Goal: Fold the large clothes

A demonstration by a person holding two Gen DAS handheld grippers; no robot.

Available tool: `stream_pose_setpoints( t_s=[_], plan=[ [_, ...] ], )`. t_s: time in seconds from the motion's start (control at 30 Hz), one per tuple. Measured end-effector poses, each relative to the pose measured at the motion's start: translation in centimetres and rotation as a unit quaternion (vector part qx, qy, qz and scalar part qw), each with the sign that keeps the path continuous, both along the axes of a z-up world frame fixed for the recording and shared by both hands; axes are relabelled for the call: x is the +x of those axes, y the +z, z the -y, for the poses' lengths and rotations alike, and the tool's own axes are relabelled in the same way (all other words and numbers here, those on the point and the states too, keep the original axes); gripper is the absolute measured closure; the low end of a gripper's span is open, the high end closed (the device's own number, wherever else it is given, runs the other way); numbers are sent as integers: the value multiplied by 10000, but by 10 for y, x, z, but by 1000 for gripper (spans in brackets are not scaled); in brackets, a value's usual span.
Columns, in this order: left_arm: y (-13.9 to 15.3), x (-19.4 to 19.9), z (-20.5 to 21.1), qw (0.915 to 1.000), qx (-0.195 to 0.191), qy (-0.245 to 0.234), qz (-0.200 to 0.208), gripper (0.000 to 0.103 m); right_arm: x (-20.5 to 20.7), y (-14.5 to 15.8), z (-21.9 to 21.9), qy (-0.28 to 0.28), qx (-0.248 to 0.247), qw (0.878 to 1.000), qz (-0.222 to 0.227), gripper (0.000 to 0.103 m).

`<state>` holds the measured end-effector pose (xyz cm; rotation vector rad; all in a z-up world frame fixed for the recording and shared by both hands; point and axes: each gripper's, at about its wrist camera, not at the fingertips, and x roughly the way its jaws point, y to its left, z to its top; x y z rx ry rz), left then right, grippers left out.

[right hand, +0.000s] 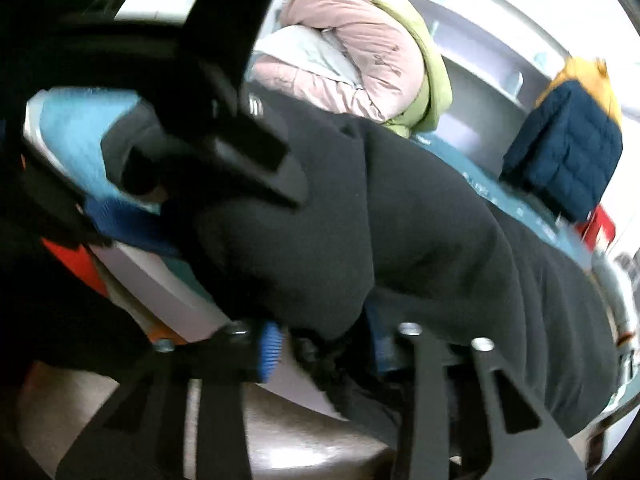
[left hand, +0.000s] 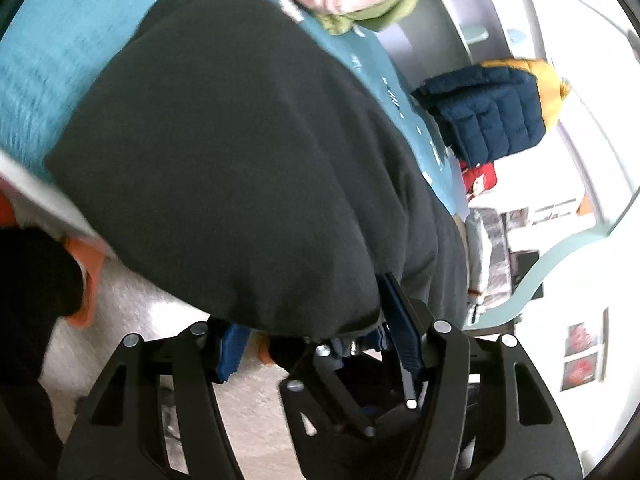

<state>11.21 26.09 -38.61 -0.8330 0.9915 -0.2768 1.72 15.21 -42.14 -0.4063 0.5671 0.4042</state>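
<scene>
Both grippers, left gripper (left hand: pixel 320 344) and right gripper (right hand: pixel 324 344), seem closed on the near hem of the black garment (left hand: pixel 224 152), blue pads (left hand: pixel 230 350) half buried in cloth. Likely mid-fold: lifting this edge, next carrying it across toward the pink jacket (right hand: pixel 352 64). Thick, soft, matte fabric, spread over the teal bed cover (left hand: pixel 36 80), bulging near the fingers.
</scene>
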Motion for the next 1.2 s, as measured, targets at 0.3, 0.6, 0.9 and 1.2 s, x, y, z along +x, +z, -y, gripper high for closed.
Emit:
stream_pose_setpoints(
  t_s=[0.3, 0.6, 0.9, 1.2],
  plan=[
    [46, 4, 14, 9996, -18, -94, 255, 43, 19, 50, 38, -396, 1287, 9897, -483, 84],
    [60, -48, -31, 9947, -675, 2, 780, 21, 37, 69, 55, -340, 1738, 9800, -908, 85],
    [-19, -8, -99, 9835, -1550, 933, 30, 20, 44, 59, 51, -216, 1512, 9837, -947, 84],
    [-3, 33, -72, 9936, -1106, 68, 218, 22, 0, 34, 0, -329, -795, 9910, 1027, 49]
  ],
)
